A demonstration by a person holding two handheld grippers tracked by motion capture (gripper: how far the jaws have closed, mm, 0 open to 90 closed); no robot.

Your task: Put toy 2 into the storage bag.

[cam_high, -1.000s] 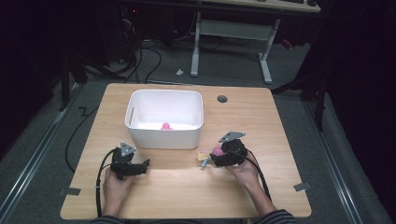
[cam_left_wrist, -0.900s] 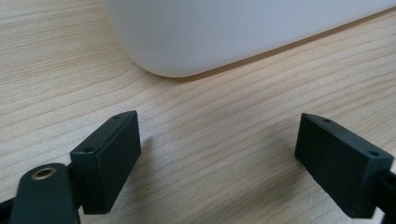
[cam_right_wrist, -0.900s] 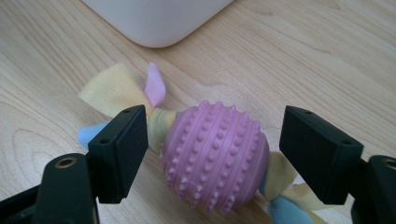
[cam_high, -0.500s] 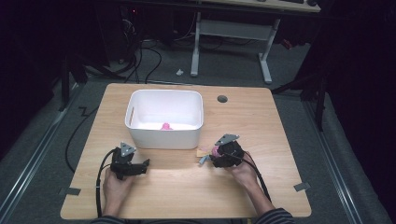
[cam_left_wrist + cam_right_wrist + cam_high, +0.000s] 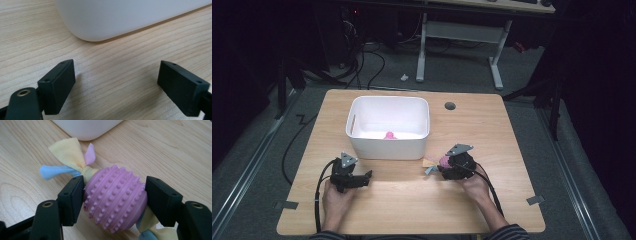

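In the high view we found a wooden table [image 5: 522,150] at the centre of the frame, with a white plastic bin [image 5: 388,126] standing on its upper-left part. A small pink object [image 5: 389,135] lay inside the bin against its near wall — too small for us to name.

Our right gripper [image 5: 437,169] sat right of centre, just beside the bin's near right corner. In the right gripper view its two black jaws were pressed against both sides of a pink studded rubber ball [image 5: 115,197], with yellow, blue and pink fleece strips [image 5: 67,160] knotted at its upper left and more strips showing at the lower right. The ball was low over the wood; we could not tell whether it touched.

Our left gripper [image 5: 364,177] rested at the lower left of the high view, near the bin's front wall. In the left gripper view its jaws stood wide apart with bare wood between them — nothing held.
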